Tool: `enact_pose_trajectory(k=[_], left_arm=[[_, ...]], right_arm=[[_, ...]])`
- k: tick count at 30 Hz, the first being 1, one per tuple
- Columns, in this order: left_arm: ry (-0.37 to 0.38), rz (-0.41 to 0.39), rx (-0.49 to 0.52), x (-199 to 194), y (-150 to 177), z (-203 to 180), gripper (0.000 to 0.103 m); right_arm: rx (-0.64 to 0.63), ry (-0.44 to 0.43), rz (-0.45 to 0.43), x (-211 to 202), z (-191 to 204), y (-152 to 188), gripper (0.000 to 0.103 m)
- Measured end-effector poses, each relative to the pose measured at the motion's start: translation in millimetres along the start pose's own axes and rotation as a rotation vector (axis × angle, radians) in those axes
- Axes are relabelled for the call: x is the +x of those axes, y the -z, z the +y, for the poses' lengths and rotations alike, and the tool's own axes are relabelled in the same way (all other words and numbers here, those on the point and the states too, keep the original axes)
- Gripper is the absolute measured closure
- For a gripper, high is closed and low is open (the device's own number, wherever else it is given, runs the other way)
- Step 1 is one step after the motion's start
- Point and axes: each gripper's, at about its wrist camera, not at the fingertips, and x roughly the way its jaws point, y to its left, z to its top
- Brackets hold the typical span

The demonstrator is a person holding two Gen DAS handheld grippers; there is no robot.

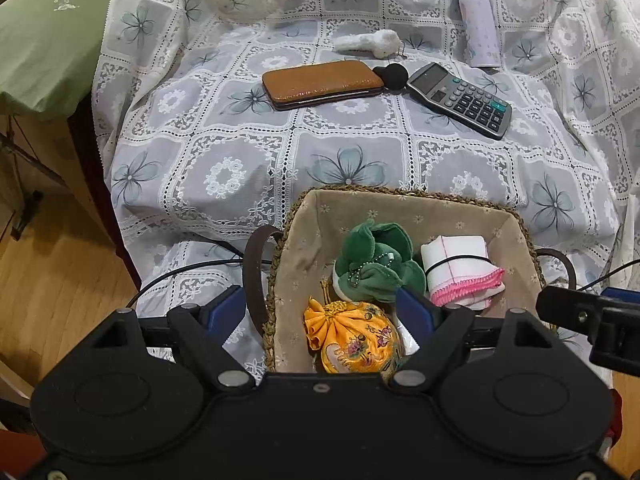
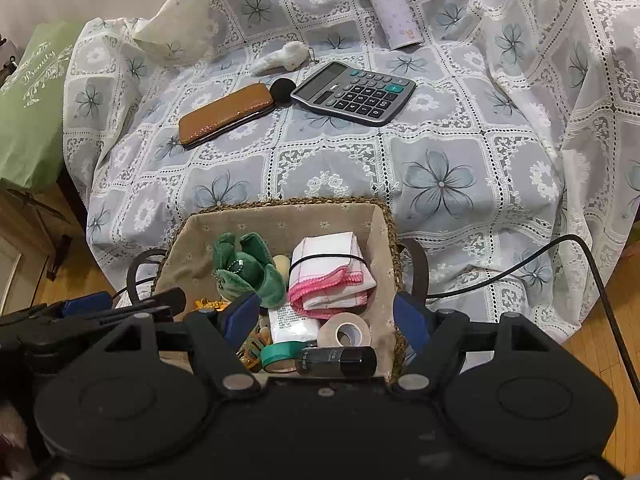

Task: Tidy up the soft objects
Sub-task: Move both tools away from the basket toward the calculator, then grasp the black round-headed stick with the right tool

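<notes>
A woven basket [image 1: 400, 194] [image 2: 288, 202] with a beige lining stands at the near edge of the cloth-covered surface. It holds a green plush toy [image 1: 376, 258] [image 2: 244, 266], a folded white cloth with pink trim [image 1: 460, 272] [image 2: 332, 272] and an orange drawstring pouch [image 1: 356, 338]. A white fluffy toy [image 1: 370, 43] [image 2: 282, 58] and a black pom-pom [image 1: 392, 76] [image 2: 282, 90] lie farther back. My left gripper [image 1: 324, 312] is open above the basket's near left. My right gripper [image 2: 326, 318] is open above the basket's near side.
On the floral lace cloth lie a brown wallet [image 1: 322, 84] [image 2: 226, 114], a calculator [image 1: 460, 98] [image 2: 354, 92] and a purple bottle [image 1: 478, 22] [image 2: 390, 4]. The basket also holds tape rolls [image 2: 344, 330], a tube and a dark cylinder [image 2: 338, 362]. A green pillow [image 1: 48, 36] sits left.
</notes>
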Motion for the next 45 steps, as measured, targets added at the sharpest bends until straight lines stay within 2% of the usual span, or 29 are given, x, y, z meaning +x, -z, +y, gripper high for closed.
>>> enact_pose_trajectory(k=[14,22,23,25,26,34,40,45], left_arm=[[0.001,0.02,0.027,3.7,-0.5,-2.8,0.025],[0.008,0.005,0.017,1.5,-10.0,2.9,0.024],[0.013,0.004,0.015,1.3,-12.2,4.2,0.024],[0.015,-0.006,0.021,0.4,-17.0,6.7,0.014],[0.01,-0.013,0.023,0.3,-19.4,7.5,0.013],[-0.004,-0.074,0.043,3.6,-59.7,13.8,0.013],[0.0,-0.075,0.05,18.1,-96.7,15.3,0.013],[0.002,-0.055,0.034,37.0,-123.1,20.0,0.013]], right_arm=[[-0.025,0.007,0.011,2.9,3.3,-3.9,0.029],[-0.051,0.034,-0.031,-1.2,1.7,-21.8,0.029],[-0.054,0.037,-0.037,-0.9,2.0,-26.7,0.029],[-0.066,0.055,-0.058,-0.2,2.4,-37.0,0.029],[-0.075,0.062,-0.07,0.4,3.2,-42.5,0.029],[-0.135,0.094,-0.16,12.9,13.7,-99.0,0.027],[-0.156,0.078,-0.174,29.9,14.2,-136.3,0.027],[-0.186,0.098,-0.176,49.4,15.0,-170.7,0.027]])
